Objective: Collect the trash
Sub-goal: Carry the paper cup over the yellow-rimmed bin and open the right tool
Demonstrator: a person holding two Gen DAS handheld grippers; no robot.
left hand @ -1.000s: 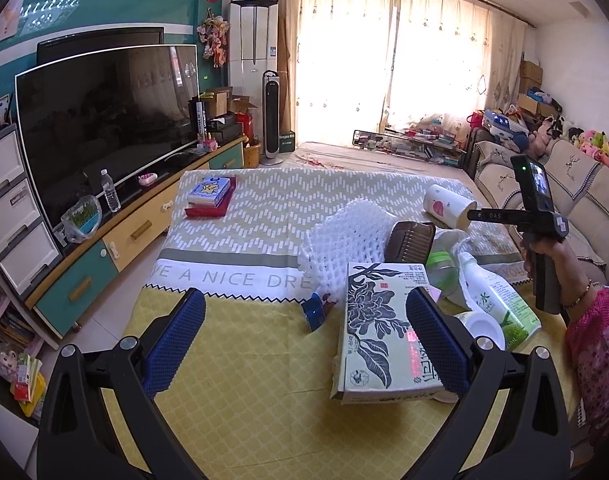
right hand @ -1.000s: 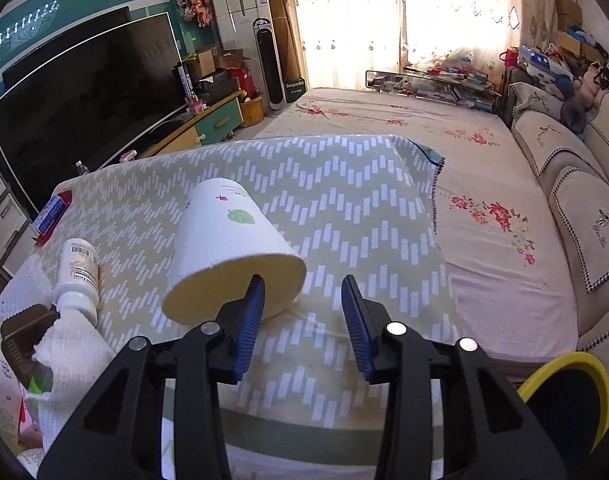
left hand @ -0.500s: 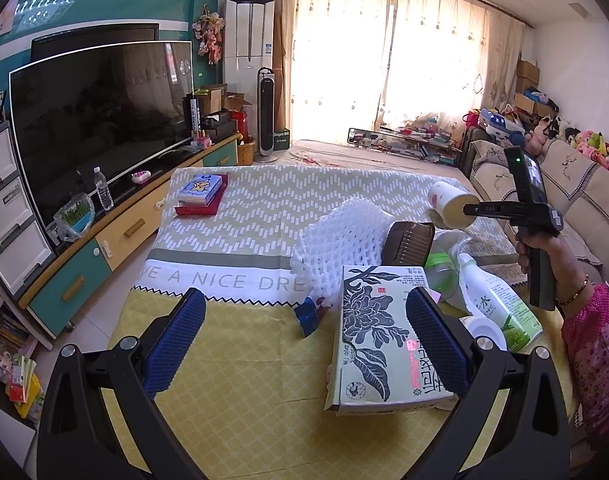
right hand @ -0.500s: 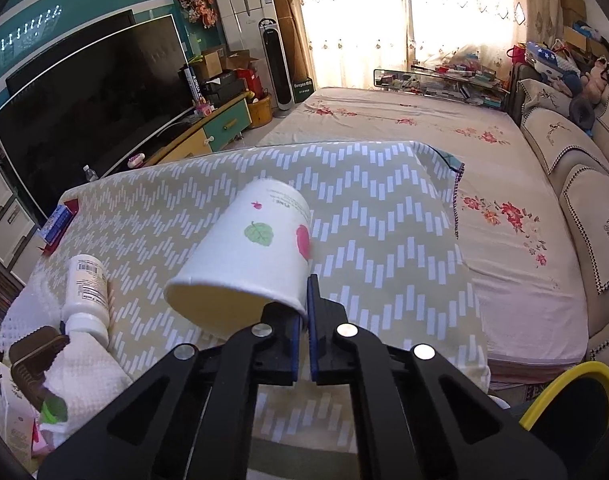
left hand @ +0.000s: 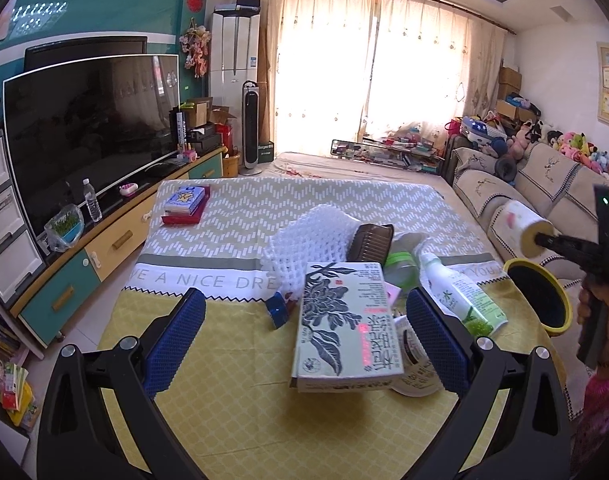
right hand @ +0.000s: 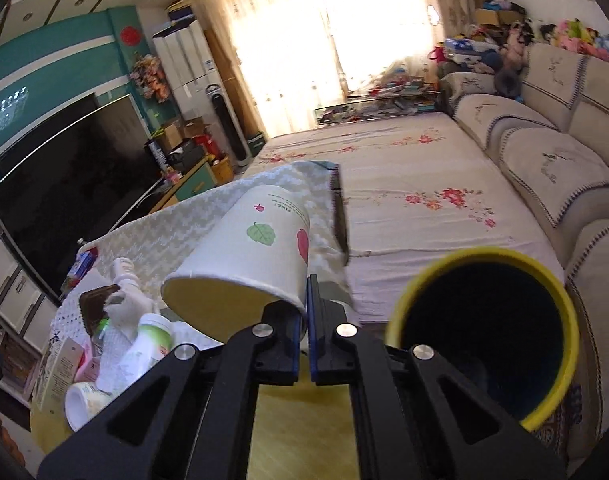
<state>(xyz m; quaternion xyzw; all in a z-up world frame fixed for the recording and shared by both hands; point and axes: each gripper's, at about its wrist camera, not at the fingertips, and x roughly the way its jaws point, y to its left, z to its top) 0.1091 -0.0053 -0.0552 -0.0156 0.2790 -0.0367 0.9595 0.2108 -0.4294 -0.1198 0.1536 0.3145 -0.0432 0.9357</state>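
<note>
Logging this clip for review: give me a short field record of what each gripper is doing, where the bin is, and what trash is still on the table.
right gripper: shut on the rim of the paper cup, cup lifted off the table
left gripper: open, empty, facing the pile
bin: yellow-rimmed, dark inside, to the right of the cup
still on table: printed box, white foam net, green-label bottle

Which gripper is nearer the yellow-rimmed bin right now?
Right. The right gripper, shut on the paper cup's rim, hangs beside the yellow-rimmed bin. The left gripper stands open over the table's trash pile, farther from it.
</note>
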